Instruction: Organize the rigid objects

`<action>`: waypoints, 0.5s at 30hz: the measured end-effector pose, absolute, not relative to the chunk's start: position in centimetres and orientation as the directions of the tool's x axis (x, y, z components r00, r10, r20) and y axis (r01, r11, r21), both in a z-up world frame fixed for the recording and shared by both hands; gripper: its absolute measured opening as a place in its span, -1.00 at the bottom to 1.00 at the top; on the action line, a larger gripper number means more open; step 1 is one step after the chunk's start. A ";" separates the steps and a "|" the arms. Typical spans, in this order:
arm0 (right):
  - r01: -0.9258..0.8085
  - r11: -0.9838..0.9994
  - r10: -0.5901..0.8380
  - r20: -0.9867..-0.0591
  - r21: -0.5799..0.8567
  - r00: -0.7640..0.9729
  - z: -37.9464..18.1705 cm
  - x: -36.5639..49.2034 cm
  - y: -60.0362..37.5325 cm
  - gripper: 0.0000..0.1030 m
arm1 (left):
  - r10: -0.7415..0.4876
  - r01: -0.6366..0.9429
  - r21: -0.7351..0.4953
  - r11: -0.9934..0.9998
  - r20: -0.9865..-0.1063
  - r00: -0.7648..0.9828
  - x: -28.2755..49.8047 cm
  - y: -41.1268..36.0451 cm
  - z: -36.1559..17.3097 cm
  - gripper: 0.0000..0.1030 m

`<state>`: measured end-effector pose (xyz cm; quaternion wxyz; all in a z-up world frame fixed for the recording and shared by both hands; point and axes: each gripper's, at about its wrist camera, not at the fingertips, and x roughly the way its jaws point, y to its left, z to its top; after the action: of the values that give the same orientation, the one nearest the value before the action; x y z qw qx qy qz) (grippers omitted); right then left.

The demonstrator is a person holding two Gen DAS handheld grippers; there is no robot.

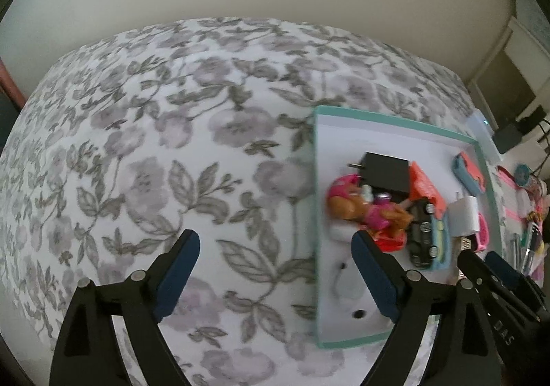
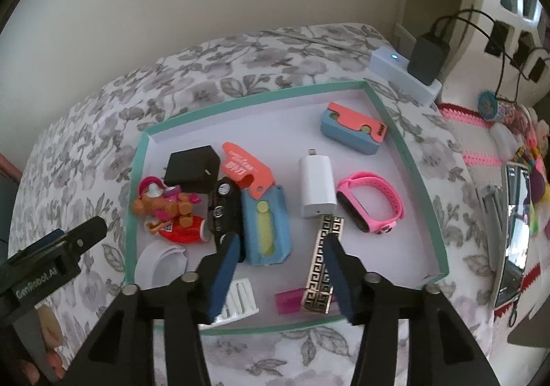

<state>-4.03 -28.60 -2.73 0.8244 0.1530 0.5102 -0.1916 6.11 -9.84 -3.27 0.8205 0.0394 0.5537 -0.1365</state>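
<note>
A teal-rimmed white tray (image 2: 407, 149) lies on the flowered bedspread and holds several small objects: a black charger (image 2: 191, 164), an orange-and-blue case (image 2: 264, 214), a white adapter (image 2: 317, 187), a pink wristband (image 2: 369, 202), a gold patterned bar (image 2: 321, 265), a black toy car (image 2: 225, 210) and a dog figure (image 2: 165, 205). My right gripper (image 2: 280, 241) is open over the tray's near part, empty, its right finger beside the gold bar. My left gripper (image 1: 275, 245) is open and empty over the bedspread, left of the tray (image 1: 314, 214).
A white box with a lit dot (image 2: 402, 75) and a black plug (image 2: 428, 54) sit beyond the tray. To the right lie a phone (image 2: 514, 234), a pink crochet mat (image 2: 481, 152) and colourful clutter. The bedspread (image 1: 154, 162) stretches left. A wall rises behind.
</note>
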 end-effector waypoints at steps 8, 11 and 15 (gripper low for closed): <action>0.427 0.903 -0.165 -0.891 0.035 0.422 -2.5 -3.6 -26.4 0.51 | -0.176 0.242 -0.085 0.966 -0.907 0.382 5.5 -7.7 -2.8 0.85; 0.420 0.907 -0.165 -0.888 0.034 0.429 -2.3 -3.6 -25.8 0.65 | -0.180 0.237 -0.090 0.967 -0.904 0.388 5.2 -7.0 -2.5 0.86; 0.412 0.910 -0.163 -0.885 0.036 0.437 -2.1 -3.7 -25.1 0.86 | -0.191 0.235 -0.105 0.966 -0.905 0.381 4.8 -6.3 -2.4 0.86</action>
<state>-3.65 -25.09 -2.15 0.8385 0.1240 0.5021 -0.1716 4.78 -6.34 -2.39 0.8308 0.0202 0.5413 -0.1283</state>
